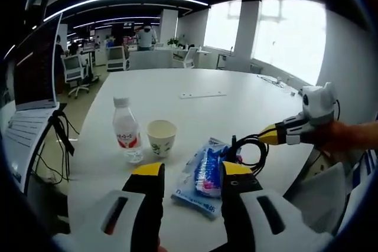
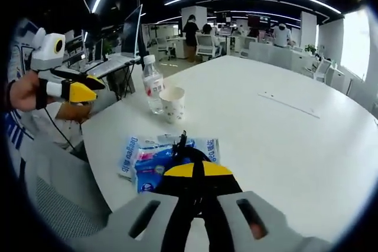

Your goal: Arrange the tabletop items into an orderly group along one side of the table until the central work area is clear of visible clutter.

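Right gripper (image 2: 192,170) has its jaws closed on a coil of black cable (image 2: 183,146) just above the blue wipes packet (image 2: 144,157), while the left gripper (image 1: 192,175) hovers with jaws spread wide over that same packet. Beyond it one paper cup (image 1: 161,137) and one water bottle (image 1: 126,128) stand side by side near the white table's (image 1: 195,116) edge. By my judgement the grouping is well underway, with the cable left to set down; the count is one cable, one packet, one cup, one bottle.
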A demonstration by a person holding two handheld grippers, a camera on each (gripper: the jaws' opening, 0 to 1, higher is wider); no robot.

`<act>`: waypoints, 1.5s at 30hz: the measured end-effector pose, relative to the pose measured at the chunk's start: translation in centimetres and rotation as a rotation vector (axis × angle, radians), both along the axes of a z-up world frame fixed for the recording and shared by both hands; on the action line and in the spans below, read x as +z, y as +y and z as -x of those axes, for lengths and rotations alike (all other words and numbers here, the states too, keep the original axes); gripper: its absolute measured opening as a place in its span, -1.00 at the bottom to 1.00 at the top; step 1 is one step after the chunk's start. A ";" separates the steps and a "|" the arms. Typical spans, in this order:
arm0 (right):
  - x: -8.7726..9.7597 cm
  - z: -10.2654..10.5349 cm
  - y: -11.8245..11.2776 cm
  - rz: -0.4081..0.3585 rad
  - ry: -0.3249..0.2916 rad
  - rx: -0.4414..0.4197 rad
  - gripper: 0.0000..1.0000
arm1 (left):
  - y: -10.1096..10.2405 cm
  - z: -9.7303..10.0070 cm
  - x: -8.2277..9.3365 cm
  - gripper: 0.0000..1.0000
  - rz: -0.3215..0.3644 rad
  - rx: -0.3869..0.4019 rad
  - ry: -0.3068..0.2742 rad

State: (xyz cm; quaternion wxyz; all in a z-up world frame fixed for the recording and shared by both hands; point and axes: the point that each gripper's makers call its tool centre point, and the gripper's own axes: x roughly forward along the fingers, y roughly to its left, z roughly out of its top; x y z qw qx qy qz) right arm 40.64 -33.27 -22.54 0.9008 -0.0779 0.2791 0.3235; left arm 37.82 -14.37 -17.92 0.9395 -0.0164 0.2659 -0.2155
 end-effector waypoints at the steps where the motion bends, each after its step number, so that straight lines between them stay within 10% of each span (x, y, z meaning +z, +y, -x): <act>1: 0.1 0.0 -0.2 0.000 -0.002 -0.004 -1.00 | -0.1 0.0 0.0 -0.27 0.001 0.000 0.000; 45: -2.7 -0.8 -8.7 -0.009 0.084 -0.251 -1.00 | -0.4 0.3 0.1 -0.27 -0.008 0.003 0.001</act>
